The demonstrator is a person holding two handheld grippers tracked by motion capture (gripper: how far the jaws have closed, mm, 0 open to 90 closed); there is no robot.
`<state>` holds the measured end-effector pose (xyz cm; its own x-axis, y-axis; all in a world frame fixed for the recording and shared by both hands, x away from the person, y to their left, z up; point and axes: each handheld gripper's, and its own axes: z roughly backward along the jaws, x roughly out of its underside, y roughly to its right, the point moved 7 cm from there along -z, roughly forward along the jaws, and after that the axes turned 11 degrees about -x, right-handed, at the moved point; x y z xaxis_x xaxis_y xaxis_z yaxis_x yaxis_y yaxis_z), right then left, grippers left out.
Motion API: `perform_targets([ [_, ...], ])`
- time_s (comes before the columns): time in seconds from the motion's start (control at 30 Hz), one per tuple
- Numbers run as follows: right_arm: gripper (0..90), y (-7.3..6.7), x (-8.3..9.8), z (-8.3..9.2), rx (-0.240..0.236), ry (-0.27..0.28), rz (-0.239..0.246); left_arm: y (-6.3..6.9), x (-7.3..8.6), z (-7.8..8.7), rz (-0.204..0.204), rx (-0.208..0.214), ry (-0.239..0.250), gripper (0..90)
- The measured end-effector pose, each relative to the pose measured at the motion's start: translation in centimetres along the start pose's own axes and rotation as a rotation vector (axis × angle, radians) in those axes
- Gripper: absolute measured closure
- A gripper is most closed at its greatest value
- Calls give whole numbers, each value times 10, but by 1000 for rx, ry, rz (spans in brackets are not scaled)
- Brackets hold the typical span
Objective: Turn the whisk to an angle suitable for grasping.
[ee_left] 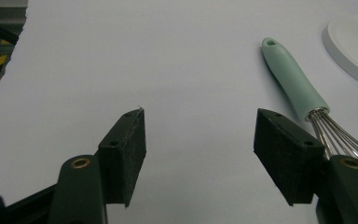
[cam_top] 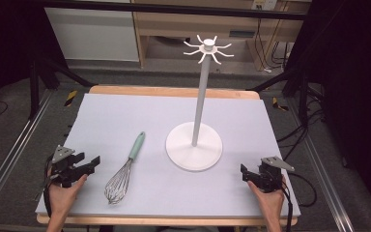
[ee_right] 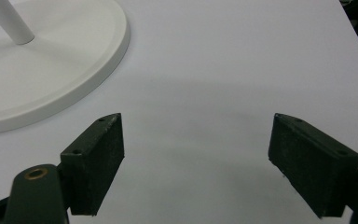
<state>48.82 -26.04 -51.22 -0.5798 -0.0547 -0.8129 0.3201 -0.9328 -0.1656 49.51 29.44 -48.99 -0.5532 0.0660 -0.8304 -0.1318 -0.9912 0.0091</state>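
A mint-green handle and silvery wire loops are seen on the whisk (cam_top: 124, 169), just left of the stand (cam_top: 194, 145), which is white throughout. The counter (cam_top: 125, 111) is covered in pale lavender-grey, edged in light wood. Both tongs, left (cam_top: 91, 163) and right (cam_top: 247, 172), are black.

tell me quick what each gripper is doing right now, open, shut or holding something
Left gripper: open, holding nothing; the whisk lies just beside it.
Right gripper: open, holding nothing, near the white stand.

White stand (cam_top: 194, 145) blocks mid-table; bare mat (cam_top: 106, 116) left of whisk (cam_top: 124, 169) seems passable.
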Motion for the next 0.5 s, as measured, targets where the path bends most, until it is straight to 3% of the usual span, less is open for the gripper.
perform_targets([
  [0.43, 209, 3, 3, 3, 6, -12, 13, 17, -7, 1, -39, 36, -11, 341],
  [0.5, 210, 3, 3, 4, 3, -8, -3, 21, -9, 1, -42, 44, -12, 341],
])
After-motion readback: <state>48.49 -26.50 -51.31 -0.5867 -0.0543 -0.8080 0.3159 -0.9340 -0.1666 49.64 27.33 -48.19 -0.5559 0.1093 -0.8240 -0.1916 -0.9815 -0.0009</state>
